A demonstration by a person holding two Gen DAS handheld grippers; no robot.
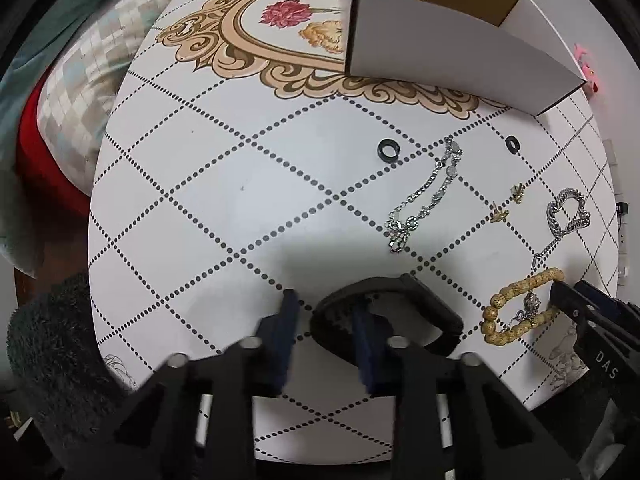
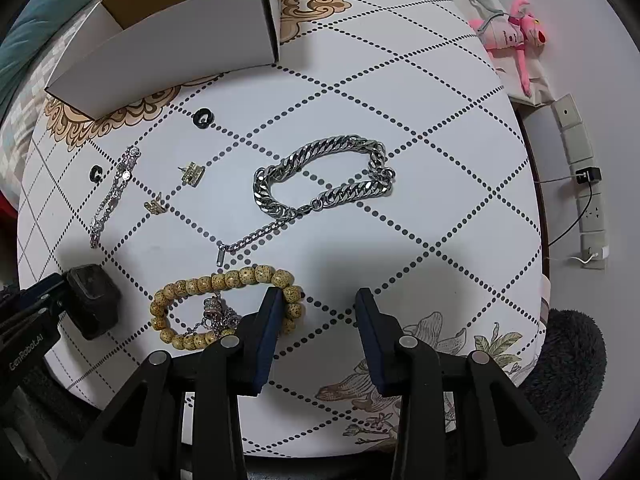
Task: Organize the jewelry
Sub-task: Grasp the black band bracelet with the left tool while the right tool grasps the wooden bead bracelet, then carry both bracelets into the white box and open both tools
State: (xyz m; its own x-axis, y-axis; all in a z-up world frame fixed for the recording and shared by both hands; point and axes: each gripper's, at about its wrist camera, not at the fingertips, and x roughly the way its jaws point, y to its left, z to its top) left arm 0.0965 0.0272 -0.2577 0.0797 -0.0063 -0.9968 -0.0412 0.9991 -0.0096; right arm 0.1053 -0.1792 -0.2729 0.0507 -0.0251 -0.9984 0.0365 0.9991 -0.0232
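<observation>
A white cardboard box (image 1: 460, 60) (image 2: 168, 44) stands open at the table's far side. Jewelry lies before it: two black rings (image 1: 389, 150) (image 2: 203, 118), a thin silver bracelet (image 1: 430, 192) (image 2: 114, 196), two gold earrings (image 1: 500, 214) (image 2: 193, 173), a heavy silver chain bracelet (image 2: 324, 178) (image 1: 568, 212) and a tan bead bracelet (image 2: 224, 306) (image 1: 520, 308). My left gripper (image 1: 326, 332) is open, its right finger inside a black watch strap (image 1: 424, 300) (image 2: 92, 300). My right gripper (image 2: 318, 320) is open, its left finger touching the bead bracelet.
The table (image 1: 200, 220) has a white cloth with dotted diamonds and a floral medallion. Cushions (image 1: 80, 80) lie off its left edge. A pink plush toy (image 2: 520, 36) and a power strip (image 2: 580, 172) sit to the right.
</observation>
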